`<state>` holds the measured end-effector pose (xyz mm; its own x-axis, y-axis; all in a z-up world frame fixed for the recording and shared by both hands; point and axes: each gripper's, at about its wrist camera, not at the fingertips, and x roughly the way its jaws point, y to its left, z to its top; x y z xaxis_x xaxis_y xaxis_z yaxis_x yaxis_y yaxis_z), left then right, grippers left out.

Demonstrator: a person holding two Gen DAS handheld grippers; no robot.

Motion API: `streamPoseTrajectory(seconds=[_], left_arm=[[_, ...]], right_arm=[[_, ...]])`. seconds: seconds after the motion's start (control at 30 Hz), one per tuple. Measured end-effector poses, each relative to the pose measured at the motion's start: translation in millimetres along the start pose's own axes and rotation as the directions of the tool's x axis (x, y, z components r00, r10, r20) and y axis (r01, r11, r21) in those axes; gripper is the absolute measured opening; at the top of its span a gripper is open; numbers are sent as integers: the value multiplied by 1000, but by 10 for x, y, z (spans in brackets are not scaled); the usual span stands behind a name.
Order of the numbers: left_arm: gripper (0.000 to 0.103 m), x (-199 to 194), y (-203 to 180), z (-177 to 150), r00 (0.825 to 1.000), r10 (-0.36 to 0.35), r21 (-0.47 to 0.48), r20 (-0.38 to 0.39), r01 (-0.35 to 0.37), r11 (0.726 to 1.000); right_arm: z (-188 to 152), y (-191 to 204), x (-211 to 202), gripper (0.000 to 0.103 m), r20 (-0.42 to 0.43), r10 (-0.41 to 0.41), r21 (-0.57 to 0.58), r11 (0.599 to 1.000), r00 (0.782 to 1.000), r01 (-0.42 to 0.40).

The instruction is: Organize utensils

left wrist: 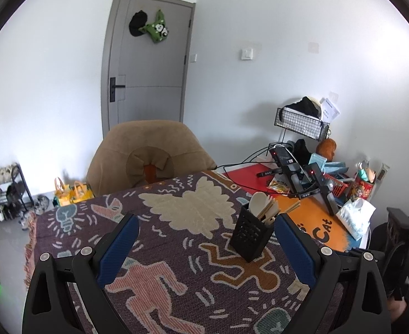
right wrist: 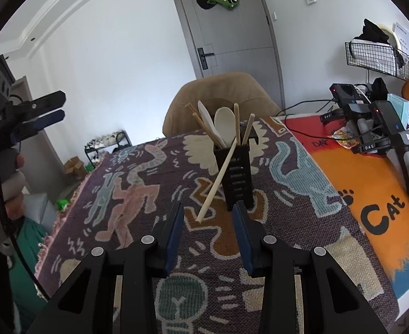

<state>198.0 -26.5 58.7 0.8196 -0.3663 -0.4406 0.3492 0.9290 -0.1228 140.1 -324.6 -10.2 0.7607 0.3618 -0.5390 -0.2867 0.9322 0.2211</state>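
Note:
A black slotted utensil holder [left wrist: 250,235] [right wrist: 236,171] stands upright on the patterned cloth, holding pale spoons [right wrist: 224,123] and several wooden chopsticks. One loose chopstick [right wrist: 217,182] leans against the holder's front, its lower end on the cloth. My right gripper [right wrist: 208,204] hovers just short of the holder, its blue pads a hand's width apart. The chopstick's lower end lies ahead between the fingertips, and neither pad touches it. My left gripper [left wrist: 205,222] is wide open over the cloth with the holder near its right finger [left wrist: 290,239]. It also shows at far left [right wrist: 61,107], in a person's hand.
The patterned cloth [left wrist: 176,250] covers the table; an orange cat mat [right wrist: 371,194] lies to its right. Black stands with cables [right wrist: 371,128], a red basket and packets crowd the right side. A tan chair [left wrist: 148,153] stands behind the table. A shoe rack [left wrist: 4,192] is on the floor left.

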Motion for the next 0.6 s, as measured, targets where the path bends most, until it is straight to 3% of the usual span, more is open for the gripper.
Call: streamPoseTrajectory(seconds=[0.03,0.1,0.6], left_arm=[[98,-5,23,-10,1000,0,-7,0,0,1000],[98,-27,68,-28,1000,2,-18,2,-2,1000],[98,-98,301,-136,1000,9,-74,24,-7,997]], right_arm=[[-5,6,17,21,-6,-8,-1,1000,1000,8],[2,6,39,8,-16,-8,1,1000,1000,8],[522,42,-296,6,95,-85,-42,995,992,89]])
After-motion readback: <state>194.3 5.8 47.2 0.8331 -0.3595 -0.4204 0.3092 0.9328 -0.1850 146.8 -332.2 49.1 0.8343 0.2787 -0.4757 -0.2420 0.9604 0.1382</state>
